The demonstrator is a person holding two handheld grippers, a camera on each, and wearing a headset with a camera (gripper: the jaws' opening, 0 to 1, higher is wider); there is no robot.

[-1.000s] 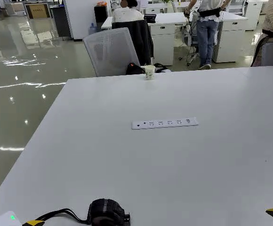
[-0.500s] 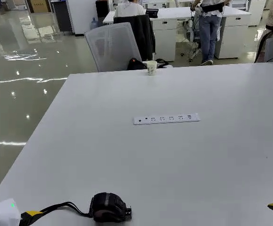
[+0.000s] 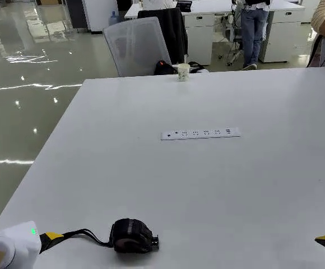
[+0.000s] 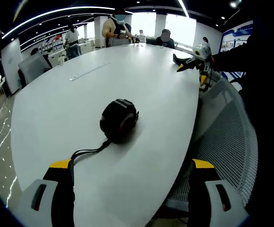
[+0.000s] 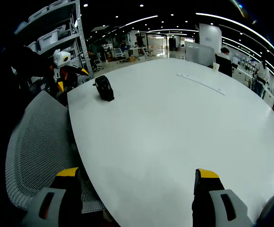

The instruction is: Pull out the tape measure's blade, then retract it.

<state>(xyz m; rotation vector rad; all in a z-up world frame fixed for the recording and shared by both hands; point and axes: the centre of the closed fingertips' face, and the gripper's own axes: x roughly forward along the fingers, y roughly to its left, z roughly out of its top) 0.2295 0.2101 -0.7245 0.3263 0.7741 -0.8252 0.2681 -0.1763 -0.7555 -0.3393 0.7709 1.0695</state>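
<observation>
— Where's the tape (image 3: pixel 131 235)?
— Head view: on the surface (image 3: pixel 207 185), at the near edge.
— Left gripper view?
— My left hand-held gripper (image 4: pixel 131 166) gapes wide, tape just ahead. The case looks hard and grippy; I'd clamp its flat sides.
— Right gripper view?
— Right hand-held gripper (image 5: pixel 137 173) is wide too, well apart from the tape. It should take the springy blade tip.

Black tape measure (image 3: pixel 131 235) on white table near front-left edge, blade retracted, black strap (image 3: pixel 81 235) trailing left.

1 tape measure (image 3: pixel 131 235), 1 power strip (image 3: pixel 200 133), 1 paper cup (image 3: pixel 183 72), I hold 2, left gripper (image 4: pixel 132 165), right gripper (image 5: pixel 138 173)
</observation>
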